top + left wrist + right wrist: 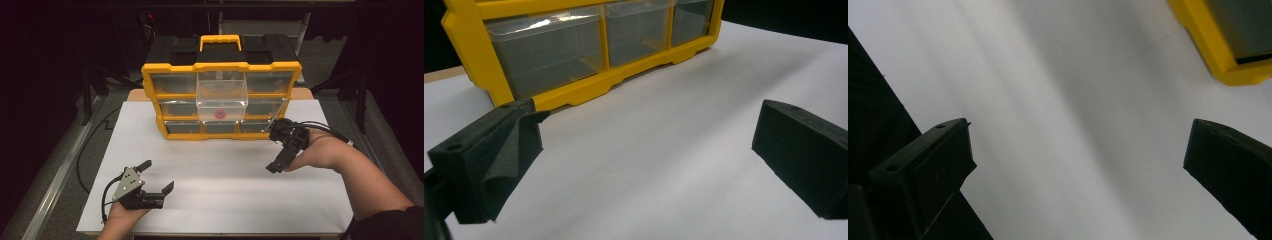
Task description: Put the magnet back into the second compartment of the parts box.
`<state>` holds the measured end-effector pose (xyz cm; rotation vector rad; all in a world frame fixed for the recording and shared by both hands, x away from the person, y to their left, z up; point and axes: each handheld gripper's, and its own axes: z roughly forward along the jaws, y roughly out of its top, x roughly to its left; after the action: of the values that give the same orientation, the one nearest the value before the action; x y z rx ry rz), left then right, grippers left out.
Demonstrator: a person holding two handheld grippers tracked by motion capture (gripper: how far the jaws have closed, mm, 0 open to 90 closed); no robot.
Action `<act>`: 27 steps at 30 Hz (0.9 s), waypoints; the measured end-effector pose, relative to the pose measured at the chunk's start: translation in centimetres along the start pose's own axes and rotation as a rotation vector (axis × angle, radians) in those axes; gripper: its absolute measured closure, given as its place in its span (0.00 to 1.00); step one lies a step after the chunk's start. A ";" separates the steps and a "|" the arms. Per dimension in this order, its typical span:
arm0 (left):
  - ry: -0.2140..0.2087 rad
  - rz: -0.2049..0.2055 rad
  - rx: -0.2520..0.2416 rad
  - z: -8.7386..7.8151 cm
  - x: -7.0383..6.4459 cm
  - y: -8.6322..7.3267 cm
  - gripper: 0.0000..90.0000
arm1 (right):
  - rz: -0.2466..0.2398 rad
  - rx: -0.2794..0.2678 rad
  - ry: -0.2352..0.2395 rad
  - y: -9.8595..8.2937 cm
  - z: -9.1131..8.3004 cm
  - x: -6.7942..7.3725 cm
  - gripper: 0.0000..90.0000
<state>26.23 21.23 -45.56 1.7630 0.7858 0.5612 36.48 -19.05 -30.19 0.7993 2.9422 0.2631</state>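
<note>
A yellow and black organizer (221,67) with clear drawers stands at the back middle of the white table (215,200). Its middle drawer (222,94) is pulled out, and a small red thing (218,114) lies in it. My left gripper (157,176) rests near the front left, open and holding nothing. In its own view my left gripper (644,145) faces the organizer's bottom drawers (574,50). My right gripper (274,149) hovers open by the organizer's lower right corner. From its own camera, my right gripper (1078,150) has bare table between its jaws and a yellow corner (1218,55) of the organizer beyond.
White table surface stretches between the two grippers and in front of the organizer. Cables (90,145) run off the left edge over a dark floor. Dark stands and frames stand behind the table.
</note>
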 end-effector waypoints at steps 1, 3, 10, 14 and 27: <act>0.000 0.000 0.000 0.0 0.0 0.0 0.01 | 0.000 0.000 0.000 0.0 0.0 0.0 0.00; 0.001 0.000 0.000 0.0 0.0 0.0 0.01 | -0.002 0.007 0.006 -0.2 1.0 0.1 0.00; -0.001 0.001 0.000 0.0 0.1 0.0 0.01 | -0.003 0.043 0.015 -1.1 5.4 0.4 0.00; -0.003 0.001 0.004 0.0 0.0 0.0 0.01 | 0.011 0.064 0.033 -1.8 8.5 0.5 0.00; -0.001 0.003 0.007 0.0 0.0 0.0 0.01 | 0.033 0.082 0.052 -3.1 13.1 0.9 0.00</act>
<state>26.26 21.24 -45.57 1.7705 0.7859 0.5604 35.81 -19.38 -43.69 0.8650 3.0085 0.1684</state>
